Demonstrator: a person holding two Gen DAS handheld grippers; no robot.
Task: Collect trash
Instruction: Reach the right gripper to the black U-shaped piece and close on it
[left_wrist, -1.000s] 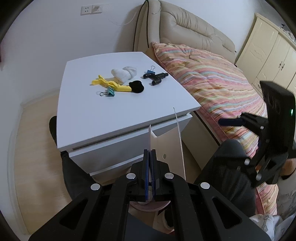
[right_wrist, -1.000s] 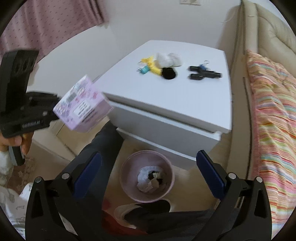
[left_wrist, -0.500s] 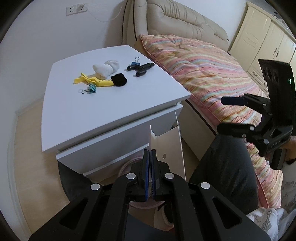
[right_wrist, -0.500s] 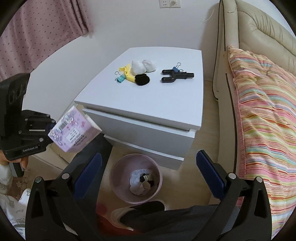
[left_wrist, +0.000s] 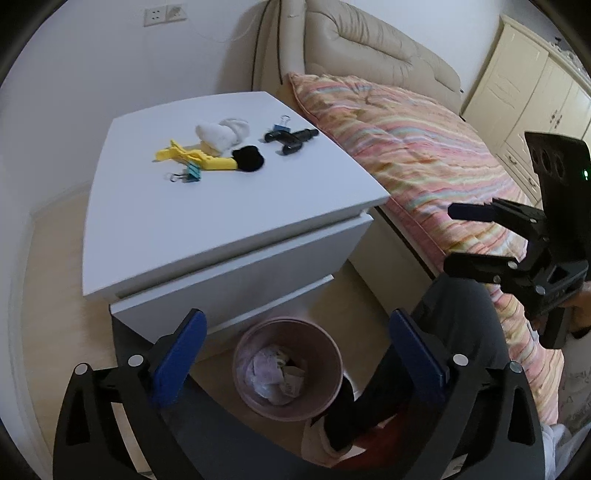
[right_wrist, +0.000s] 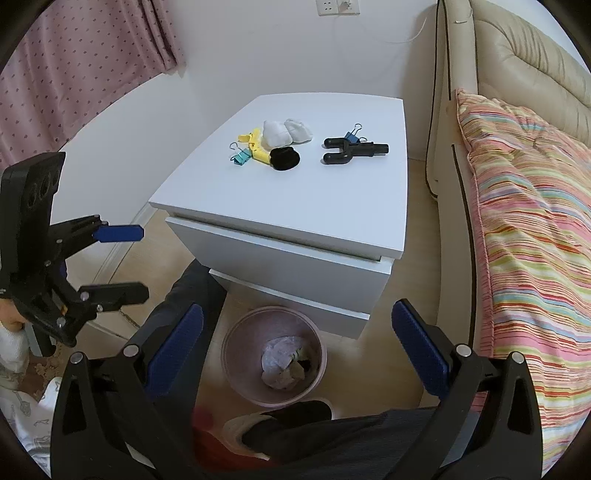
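Both your left gripper (left_wrist: 295, 354) and right gripper (right_wrist: 295, 343) gape empty; the white wad (left_wrist: 221, 133) at upper centre could snag neighbouring clips.

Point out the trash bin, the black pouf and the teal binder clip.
trash bin (right_wrist: 236, 332): right wrist view, left rim.
black pouf (right_wrist: 284, 158): right wrist view, its middle.
teal binder clip (left_wrist: 193, 172): left wrist view, clip body.

Both wrist views look down, sharing nightstand (left_wrist: 229, 206), bin (right_wrist: 236, 347).

Blue binder clip (right_wrist: 353, 135) half hidden behind black holder (right_wrist: 354, 150), bin's (left_wrist: 328, 373) contents indistinct — crumpled, overlapping
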